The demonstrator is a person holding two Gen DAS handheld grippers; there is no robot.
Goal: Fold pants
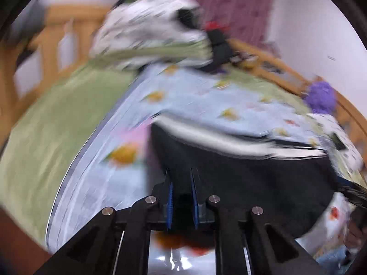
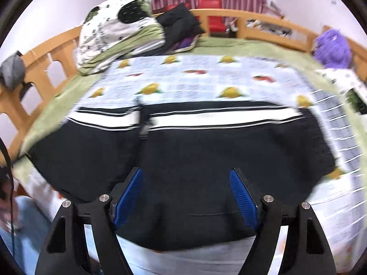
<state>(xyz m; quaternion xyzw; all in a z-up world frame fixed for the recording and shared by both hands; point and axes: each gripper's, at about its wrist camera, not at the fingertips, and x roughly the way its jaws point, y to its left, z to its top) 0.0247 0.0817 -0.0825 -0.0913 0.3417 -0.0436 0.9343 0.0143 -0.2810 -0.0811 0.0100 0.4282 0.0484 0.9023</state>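
Black pants (image 2: 206, 151) with a white side stripe (image 2: 206, 119) lie folded across the fruit-print sheet (image 2: 206, 80) on the bed. My right gripper (image 2: 186, 171) is open, its blue pads spread just above the near edge of the pants, holding nothing. In the blurred left wrist view, my left gripper (image 1: 181, 171) has its blue pads close together with black pants fabric (image 1: 240, 178) between them, at the pants' left end.
A white spotted quilt pile (image 2: 119, 29) and dark clothes (image 2: 181, 23) sit at the far left of the bed. A purple fluffy thing (image 2: 332, 48) is at the far right. Wooden rails (image 2: 263, 23) ring the bed. A green blanket (image 1: 45, 126) lies left.
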